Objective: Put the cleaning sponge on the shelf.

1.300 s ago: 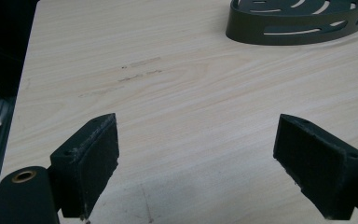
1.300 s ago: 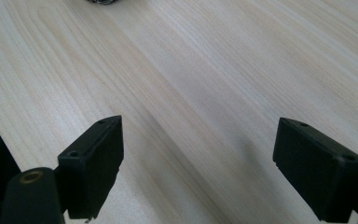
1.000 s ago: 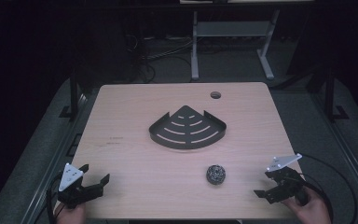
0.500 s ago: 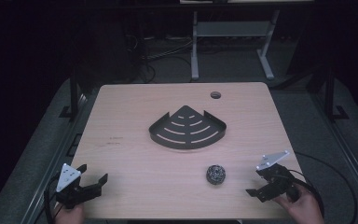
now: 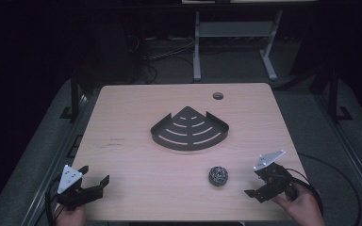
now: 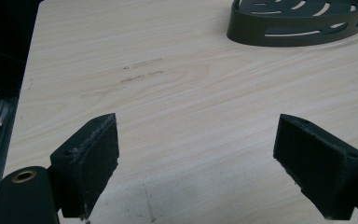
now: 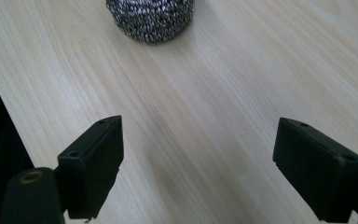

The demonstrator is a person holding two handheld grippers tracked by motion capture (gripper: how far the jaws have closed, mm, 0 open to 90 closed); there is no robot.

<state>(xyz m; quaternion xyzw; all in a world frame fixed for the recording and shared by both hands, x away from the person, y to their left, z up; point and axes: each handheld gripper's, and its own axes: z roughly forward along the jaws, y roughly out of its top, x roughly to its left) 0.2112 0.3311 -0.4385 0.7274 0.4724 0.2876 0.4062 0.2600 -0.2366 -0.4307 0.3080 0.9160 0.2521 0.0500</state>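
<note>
The steel scouring ball [image 5: 218, 175] sits on the bare wooden table [image 5: 136, 108], towards its near right part, in front of the dark fan-shaped corner tray [image 5: 189, 128]. The right tool [image 5: 256, 184] hovers near the ball, jaws spread wide, seemingly aimed at it. The left tool [image 5: 94, 180], also spread and holding nothing, waits at the near left edge.

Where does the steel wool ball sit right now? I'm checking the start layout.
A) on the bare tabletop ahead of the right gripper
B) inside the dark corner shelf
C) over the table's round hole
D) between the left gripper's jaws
A: the steel wool ball rests on bare wood just ahead of the open right gripper, apart from the corner shelf.
</note>
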